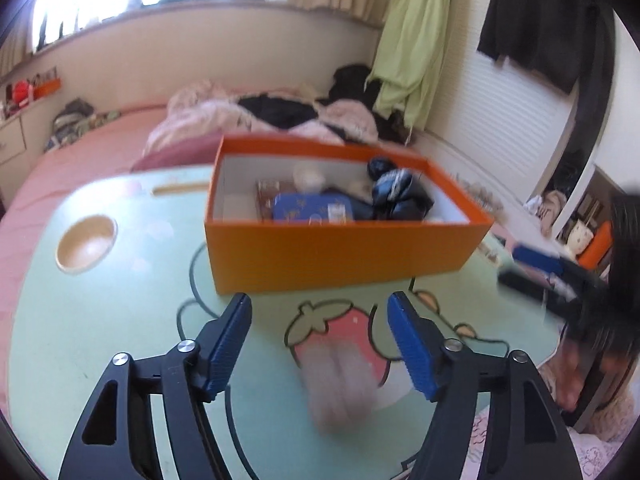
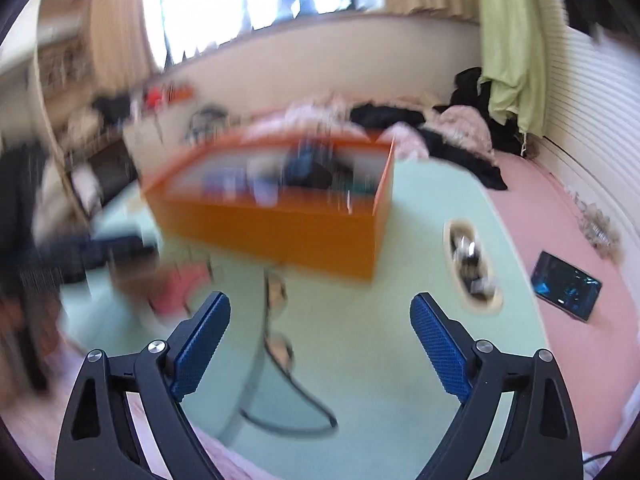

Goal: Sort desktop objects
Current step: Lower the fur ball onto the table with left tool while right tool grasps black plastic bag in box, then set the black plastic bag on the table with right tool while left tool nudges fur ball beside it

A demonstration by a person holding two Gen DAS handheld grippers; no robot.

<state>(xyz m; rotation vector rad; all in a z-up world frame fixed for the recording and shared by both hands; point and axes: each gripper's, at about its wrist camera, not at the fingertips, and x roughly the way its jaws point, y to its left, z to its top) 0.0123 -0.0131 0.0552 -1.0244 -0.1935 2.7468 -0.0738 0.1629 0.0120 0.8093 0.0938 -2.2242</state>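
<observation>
An orange box [image 1: 340, 248] stands open on the pale green table [image 1: 100, 340]. Inside it lie a blue tin [image 1: 312, 208], a black bundle [image 1: 400, 196] and other small items. My left gripper [image 1: 320, 300] is open just short of the box's near wall. A blurred pale pink object [image 1: 340, 384] shows on the table below the gap, and the pads do not touch it. In the right wrist view the box [image 2: 272, 224] is smeared by motion. My right gripper [image 2: 320, 299] is open over the table with nothing between its fingers.
A round recess [image 1: 86, 244] is sunk into the table's left part. Another recess [image 2: 472, 268] holds small items. A dark tablet [image 2: 566, 290] lies on the pink bed. Clothes are piled on the bed behind the box. A blurred dark and blue shape [image 1: 536, 276] is at the table's right.
</observation>
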